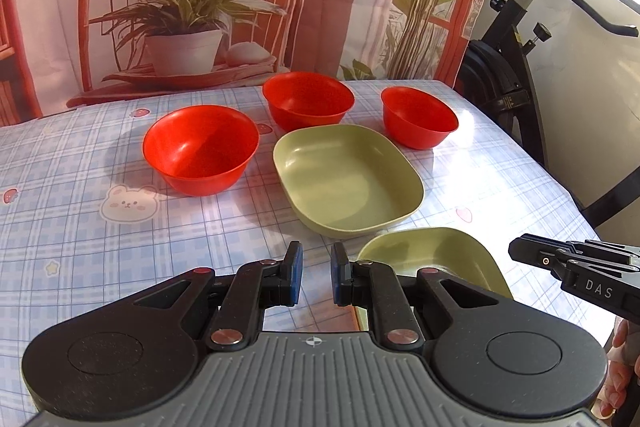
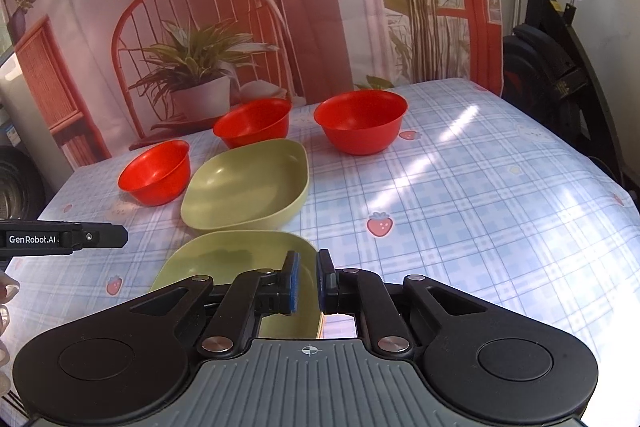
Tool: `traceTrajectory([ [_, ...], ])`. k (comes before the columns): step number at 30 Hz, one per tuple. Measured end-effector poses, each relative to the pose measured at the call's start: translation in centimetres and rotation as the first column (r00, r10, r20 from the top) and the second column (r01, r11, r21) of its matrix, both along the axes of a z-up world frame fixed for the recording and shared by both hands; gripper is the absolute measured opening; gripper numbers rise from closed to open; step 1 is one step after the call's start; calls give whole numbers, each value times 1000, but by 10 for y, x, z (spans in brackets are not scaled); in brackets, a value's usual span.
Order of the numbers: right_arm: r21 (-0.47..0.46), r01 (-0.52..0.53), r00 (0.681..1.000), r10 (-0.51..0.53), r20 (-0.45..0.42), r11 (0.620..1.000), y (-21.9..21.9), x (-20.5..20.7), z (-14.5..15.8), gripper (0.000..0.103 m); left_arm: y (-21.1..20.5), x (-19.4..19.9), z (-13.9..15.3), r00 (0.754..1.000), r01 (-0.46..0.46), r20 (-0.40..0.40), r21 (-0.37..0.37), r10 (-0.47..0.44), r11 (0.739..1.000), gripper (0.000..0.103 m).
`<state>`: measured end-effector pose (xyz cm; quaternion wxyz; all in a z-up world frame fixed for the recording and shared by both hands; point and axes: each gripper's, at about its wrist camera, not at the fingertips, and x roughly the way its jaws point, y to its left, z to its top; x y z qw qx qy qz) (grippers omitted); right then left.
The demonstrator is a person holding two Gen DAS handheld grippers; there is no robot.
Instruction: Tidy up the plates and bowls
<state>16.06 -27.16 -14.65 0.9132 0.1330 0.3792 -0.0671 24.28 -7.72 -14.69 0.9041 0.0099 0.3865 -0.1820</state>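
Note:
Three red bowls stand at the back of the table: a large one (image 1: 200, 149) (image 2: 158, 171), a middle one (image 1: 308, 99) (image 2: 253, 122) and one at the right (image 1: 418, 117) (image 2: 361, 121). A green plate (image 1: 347, 179) (image 2: 246, 187) lies in the middle. A second green plate (image 1: 436, 255) (image 2: 236, 259) lies nearer. My left gripper (image 1: 316, 279) is open and empty above the cloth, just left of the near plate. My right gripper (image 2: 308, 281) stands around the near plate's right rim with a small gap showing.
The table (image 2: 480, 207) has a blue checked cloth with strawberry prints. A printed backdrop (image 1: 192, 7) hangs behind it. An exercise bike (image 1: 520, 59) stands to the right of the table. The table's right edge is close to the bike.

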Motion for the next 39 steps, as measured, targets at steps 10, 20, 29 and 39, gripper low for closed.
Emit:
traceTrajectory([
  [10,-48,-84,996,86,36,995,-9,58,8,13,5,38,7,998,-51,35,23,50,998,22],
  [20,-23,-142,989,141,-51,990,-19,117,-24,14,-13,68,-21,999,-50,-16,33,50,998,37],
  [29,-7,-127,986,126,-109,992,-24,141,-51,14,-22,82,-44,997,-37,-67,39,40,999,37],
  [39,25,-123,983,125,-138,992,-23,143,-65,12,-25,82,-49,997,-12,-76,19,13,1000,14],
])
